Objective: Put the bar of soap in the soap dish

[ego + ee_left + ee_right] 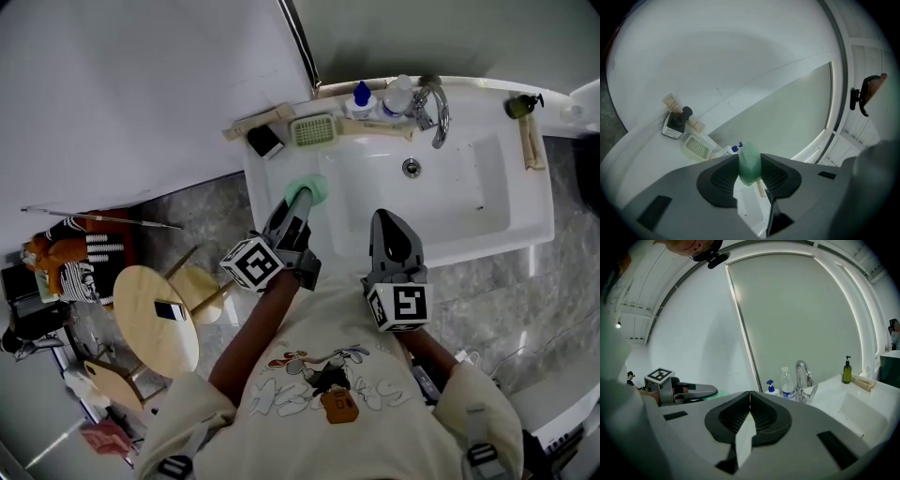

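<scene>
A pale green bar of soap [308, 191] is clamped between the jaws of my left gripper [302, 199], above the sink's left front corner. In the left gripper view the soap [749, 163] stands upright between the dark pads. The ribbed green soap dish [313, 130] sits on the sink's back ledge, beyond the soap; it shows small in the left gripper view as the soap dish [697, 146]. My right gripper [390, 228] hovers over the sink's front rim, jaws pressed together with nothing between them [749, 405].
A white sink [487, 159] has a chrome faucet [433, 108] and a drain [411, 167]. On the ledge stand a black-capped box [265, 142], a blue-capped bottle [361, 99], a clear bottle [398, 94] and a green pump bottle [521, 105]. A round wooden stool [155, 321] stands at left.
</scene>
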{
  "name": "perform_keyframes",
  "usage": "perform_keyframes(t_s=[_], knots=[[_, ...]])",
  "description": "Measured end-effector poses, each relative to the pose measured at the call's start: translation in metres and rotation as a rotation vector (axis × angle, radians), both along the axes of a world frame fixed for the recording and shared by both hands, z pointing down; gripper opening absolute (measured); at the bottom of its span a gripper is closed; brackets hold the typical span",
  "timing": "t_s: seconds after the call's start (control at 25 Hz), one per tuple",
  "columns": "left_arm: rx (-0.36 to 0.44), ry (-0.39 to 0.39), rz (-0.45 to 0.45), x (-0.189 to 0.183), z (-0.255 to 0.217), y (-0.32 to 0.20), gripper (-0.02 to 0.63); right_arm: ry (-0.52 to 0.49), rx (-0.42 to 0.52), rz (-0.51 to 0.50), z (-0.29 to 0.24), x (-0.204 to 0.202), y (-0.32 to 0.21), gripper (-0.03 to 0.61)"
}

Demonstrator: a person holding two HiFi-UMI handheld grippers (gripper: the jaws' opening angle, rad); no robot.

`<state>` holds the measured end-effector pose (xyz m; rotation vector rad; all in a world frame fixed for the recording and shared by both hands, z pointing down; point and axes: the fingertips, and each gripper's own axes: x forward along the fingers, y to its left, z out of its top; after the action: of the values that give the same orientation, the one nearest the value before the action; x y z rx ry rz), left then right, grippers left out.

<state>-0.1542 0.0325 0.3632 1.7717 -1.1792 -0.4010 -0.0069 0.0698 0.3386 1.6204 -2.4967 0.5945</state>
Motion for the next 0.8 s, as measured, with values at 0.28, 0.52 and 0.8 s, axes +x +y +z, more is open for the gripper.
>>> perform_keyframes(t_s=[0.28,0.52,0.8], knots=[[-0.008,-0.043,-0.033,-0.006,0.019,-0.028,0.146,-0.031,-0.03,-0.029,0.008,-0.001,-0.013,0.006],[-0.028,-0.078,-0.042,-0.012,0.04,-0.054,0.146,-0.047,-0.051,-0.04,0.015,0.0,-0.017,0.006],[-0.052,-0.12,-0.043,-0.01,0.061,-0.078,0.144,-0.064,-0.058,-0.05,0.019,0.005,-0.024,0.006]])
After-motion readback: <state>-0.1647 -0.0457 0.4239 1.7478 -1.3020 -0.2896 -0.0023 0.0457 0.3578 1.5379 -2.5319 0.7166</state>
